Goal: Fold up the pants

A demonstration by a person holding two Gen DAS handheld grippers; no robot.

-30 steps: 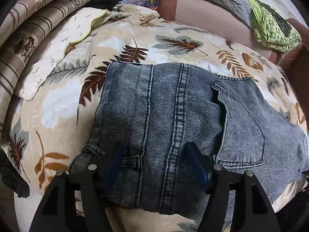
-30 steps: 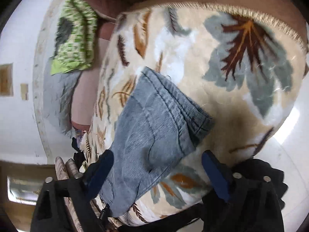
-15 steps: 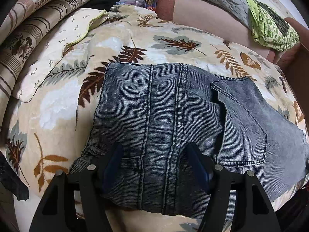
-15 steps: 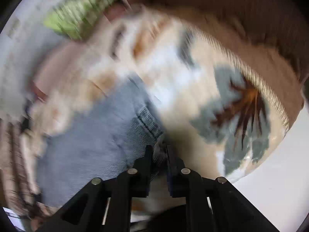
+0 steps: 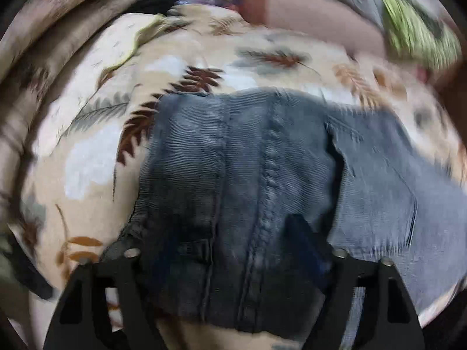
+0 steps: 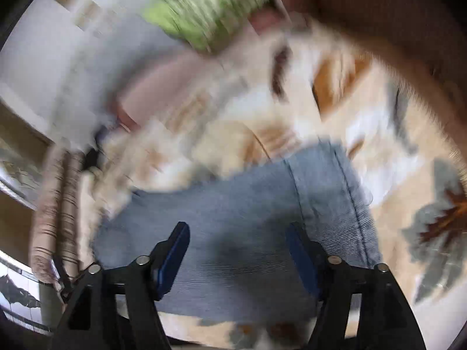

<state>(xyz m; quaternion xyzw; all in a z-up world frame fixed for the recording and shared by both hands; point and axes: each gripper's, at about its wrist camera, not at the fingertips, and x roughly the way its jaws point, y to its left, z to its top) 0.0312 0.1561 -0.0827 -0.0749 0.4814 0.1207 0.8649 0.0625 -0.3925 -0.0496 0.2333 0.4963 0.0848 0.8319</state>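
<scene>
Your pants [image 5: 262,175] lie spread flat on the leaf-print blanket [image 5: 87,151] covering the bed, so you are between grips, setting up a fold. Your left gripper [image 5: 230,250] hangs over the waistband, jaws opening and pressing on nothing. Your right gripper [image 6: 236,250] hangs over the paler leg end, jaws opening too, denim below but not pinched. Next, I'd judge, close on both edges. Only the left view shows the back pocket [image 5: 376,192]; only the right shows the hem [image 6: 347,192].

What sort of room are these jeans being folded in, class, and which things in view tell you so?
Probably a bedroom at home. The jeans lie on a soft leaf-print blanket, striped pillows or rolled bedding are stacked beside it, and a green patterned cloth lies on more bedding behind.
</scene>
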